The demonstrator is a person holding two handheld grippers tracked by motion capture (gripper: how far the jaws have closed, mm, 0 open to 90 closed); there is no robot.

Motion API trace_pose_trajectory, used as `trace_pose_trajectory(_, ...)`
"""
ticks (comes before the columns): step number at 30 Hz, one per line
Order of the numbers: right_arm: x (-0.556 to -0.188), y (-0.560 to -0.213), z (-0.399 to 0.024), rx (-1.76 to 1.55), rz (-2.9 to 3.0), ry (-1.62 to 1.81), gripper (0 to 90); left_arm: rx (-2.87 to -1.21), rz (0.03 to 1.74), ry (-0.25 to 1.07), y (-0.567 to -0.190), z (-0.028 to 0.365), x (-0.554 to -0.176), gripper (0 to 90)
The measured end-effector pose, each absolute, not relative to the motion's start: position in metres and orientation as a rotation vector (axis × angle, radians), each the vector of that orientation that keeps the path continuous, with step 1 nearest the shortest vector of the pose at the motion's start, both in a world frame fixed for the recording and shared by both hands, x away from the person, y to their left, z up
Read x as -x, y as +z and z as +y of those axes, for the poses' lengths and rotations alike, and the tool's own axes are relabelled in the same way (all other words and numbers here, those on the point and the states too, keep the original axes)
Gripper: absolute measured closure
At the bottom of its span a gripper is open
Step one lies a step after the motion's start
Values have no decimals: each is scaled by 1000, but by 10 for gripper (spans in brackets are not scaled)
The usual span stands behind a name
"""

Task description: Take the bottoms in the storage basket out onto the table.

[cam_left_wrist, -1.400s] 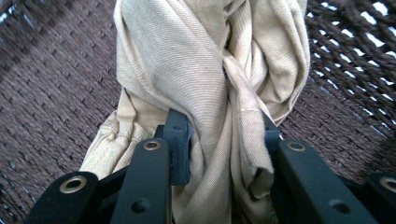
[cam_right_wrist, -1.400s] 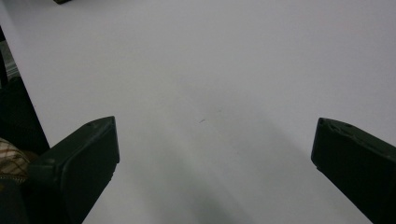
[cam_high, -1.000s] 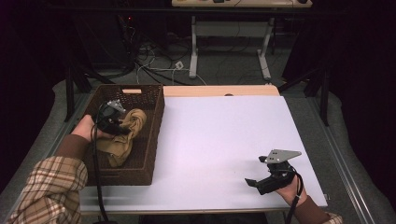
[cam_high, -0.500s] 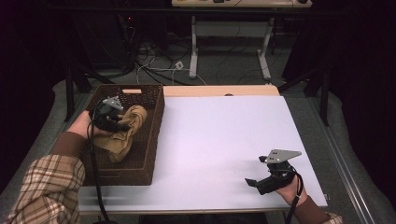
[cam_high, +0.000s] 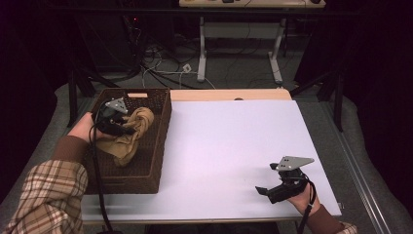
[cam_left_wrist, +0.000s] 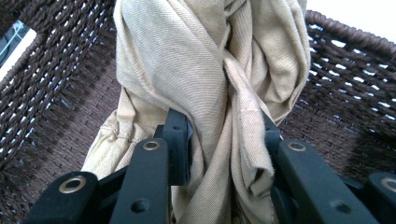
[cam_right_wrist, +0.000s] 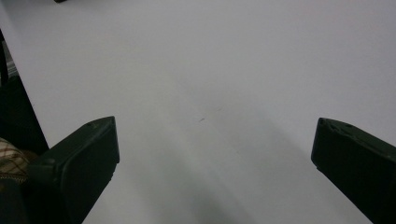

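A crumpled tan cloth lies inside the dark brown wicker basket at the table's left. My left gripper reaches into the basket from the left and is shut on a twisted fold of that cloth, which is bunched between its black jaws. The rest of the cloth hangs down onto the basket floor. At the front right of the white table, my right gripper rests low and open. Nothing but bare table lies between its pads.
The basket's woven walls close in tightly around the left gripper. A wooden strip runs along the table's far edge. Cables and table legs stand on the floor beyond it.
The left hand has shifted slightly toward the basket's far end with the cloth still gripped. The right gripper has stayed where it was.
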State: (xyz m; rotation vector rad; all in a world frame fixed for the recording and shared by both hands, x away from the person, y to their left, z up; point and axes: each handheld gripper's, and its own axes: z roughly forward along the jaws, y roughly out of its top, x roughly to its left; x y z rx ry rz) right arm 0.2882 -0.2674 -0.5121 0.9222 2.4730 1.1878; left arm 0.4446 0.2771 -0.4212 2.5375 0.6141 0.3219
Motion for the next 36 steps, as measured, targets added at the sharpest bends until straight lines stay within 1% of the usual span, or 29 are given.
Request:
trace_pose_trajectory(16,-288,-513,-267,-918,2472,1189,5,-2483,597,329,-409,274,-442,671)
trace_pose_trajectory(36,-289,-513,-267,-919,2474,1186,5,-2465,546,338,-392,262,-438,667)
